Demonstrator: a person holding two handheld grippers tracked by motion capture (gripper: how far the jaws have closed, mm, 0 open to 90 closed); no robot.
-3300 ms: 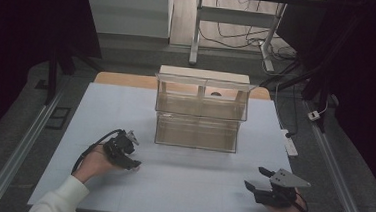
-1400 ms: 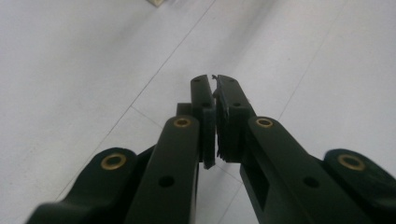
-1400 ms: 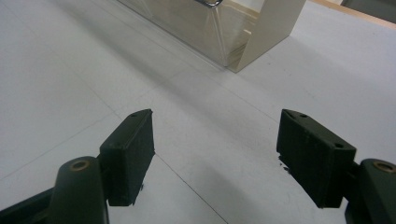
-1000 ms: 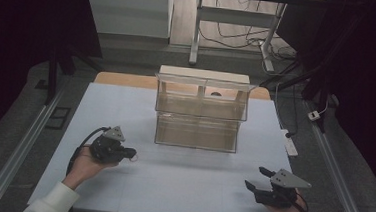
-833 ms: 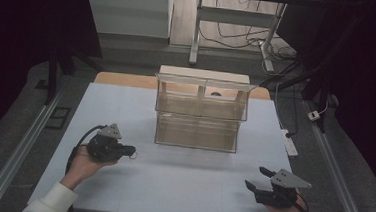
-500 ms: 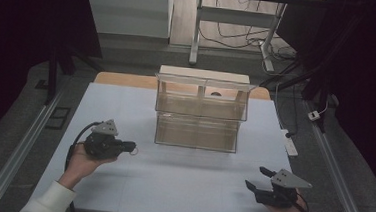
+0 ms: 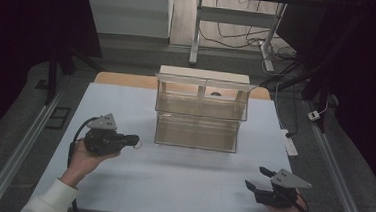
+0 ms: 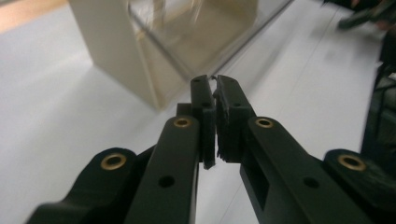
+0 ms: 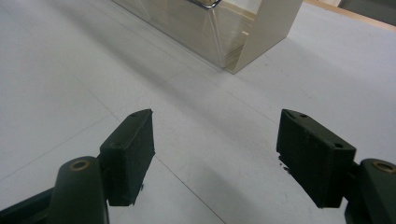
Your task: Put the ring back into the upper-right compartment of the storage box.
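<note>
From above, your left gripper [image 7: 132, 140] sits off the table in your raised hand, jaws pressed together with nothing visibly between them, nose aimed at the clear two-tier drawer unit [image 7: 199, 113] just ahead of it to its right. That pinched tip suits hooking or nudging a drawer front better than grasping a wide body. Your right gripper [image 7: 258, 178] rests low at the near edge of the table [image 7: 126, 101], spread wide and empty, with the unit well ahead of it; it looks parked there to leave the other hand room.

Looking along your left gripper [image 8: 215, 98], the pads meet flat, only a sliver showing between them. The unit's cream side panel [image 8: 122, 56] and clear front rise straight beyond the tips, near but not touching, so the tip is probably being lined up with that front.

Along your right gripper [image 9: 215, 140], the jaws stand far apart over bare tabletop, and the unit's corner [image 9: 243, 42] lies ahead, well clear, with a metal handle [image 9: 205, 4] at the upper edge.
</note>
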